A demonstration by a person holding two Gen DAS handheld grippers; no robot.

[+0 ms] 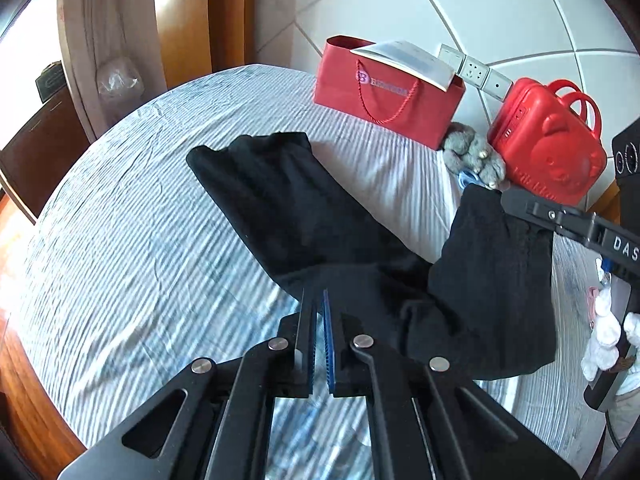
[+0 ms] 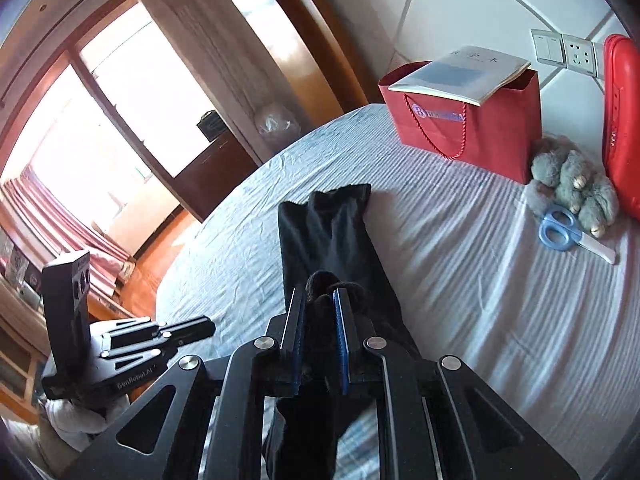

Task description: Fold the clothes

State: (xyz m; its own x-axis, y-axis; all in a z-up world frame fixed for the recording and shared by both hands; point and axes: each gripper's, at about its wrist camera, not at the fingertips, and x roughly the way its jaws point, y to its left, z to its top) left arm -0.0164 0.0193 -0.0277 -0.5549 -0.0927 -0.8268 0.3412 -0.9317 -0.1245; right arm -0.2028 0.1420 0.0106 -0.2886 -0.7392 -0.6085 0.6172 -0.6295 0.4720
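The black garment [image 1: 304, 208] is laid lengthwise on the striped bed [image 1: 120, 220], its far end toward the red bag [image 1: 384, 88]. The near end is pinched by the left gripper [image 1: 318, 300] and bunched in the clenched right gripper [image 2: 320, 300]. Soft, light, limp cloth is judged; it is best taken at hems and corners. Scissors [image 2: 560, 232] and a plush toy [image 2: 572, 184] lie beside the bag, a window beyond.
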